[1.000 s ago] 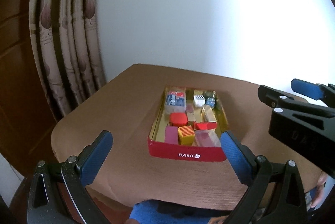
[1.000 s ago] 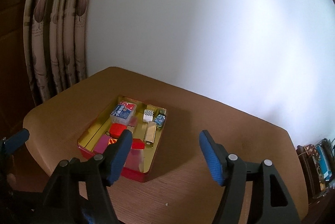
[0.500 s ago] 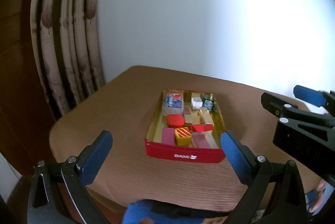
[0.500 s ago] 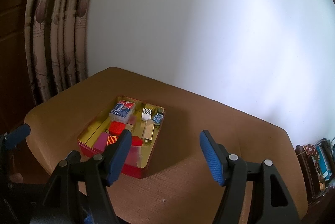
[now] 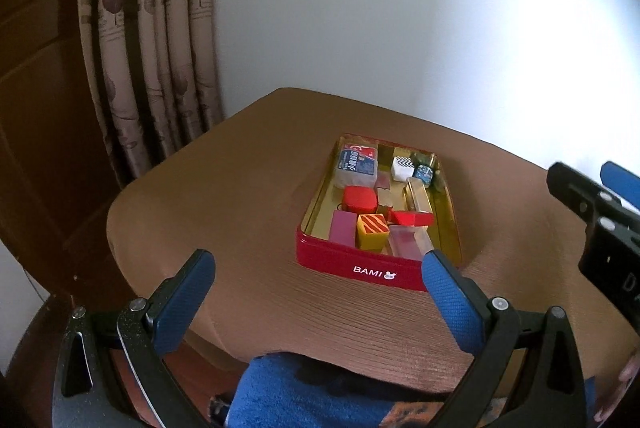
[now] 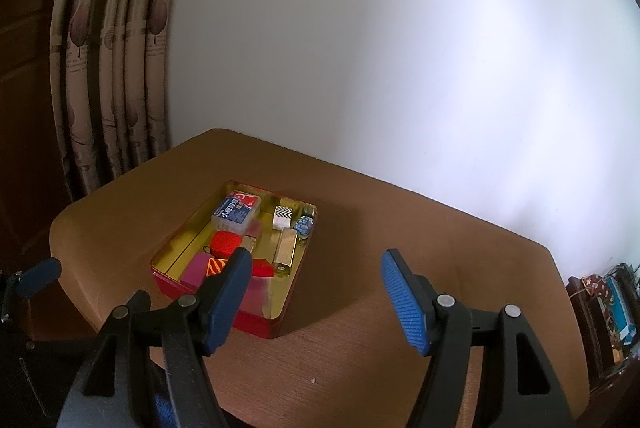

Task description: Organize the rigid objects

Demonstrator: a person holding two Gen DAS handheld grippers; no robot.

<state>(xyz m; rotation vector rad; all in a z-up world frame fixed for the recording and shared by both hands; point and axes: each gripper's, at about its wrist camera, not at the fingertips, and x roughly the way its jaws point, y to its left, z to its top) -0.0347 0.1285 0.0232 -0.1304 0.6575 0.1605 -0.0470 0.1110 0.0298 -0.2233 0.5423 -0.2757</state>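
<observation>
Left wrist view: left gripper (image 5: 316,292) noted w/ fingers spread wide, nothing between pads, hovering short of red tin (image 5: 360,270) marked BAMI. Tin sat on brown table (image 5: 224,196), approx. mid-surface, nearer the viewer's side than the wall. Inside: blue-and-red box (image 5: 357,164) at far left corner, red cube (image 5: 360,199) mid-left, yellow striped block (image 5: 372,230) and pink block (image 5: 343,226) at near wall, white zigzag cube (image 5: 403,167) and small blue cube (image 5: 423,173) at far right, gold bar (image 5: 418,197) along right wall. Right gripper's black frame seen at right edge. Curtain (image 5: 152,68) at far left. Blue cloth (image 5: 304,392) below frame.

Right wrist view: right gripper (image 6: 316,298) likewise open at medium spread, empty, aimed at bare table right of tin. Left finger (image 6: 228,302) overlapped tin's near corner in view; contact could not be told.

Risks, as judged: contents packed touching, so a wide-open reach in could nudge neighbours or wedge a pad. Light tin likely to slide or tip if near wall got struck, unbraced. Glossy bar prone to slip under off-centre pinch.
</observation>
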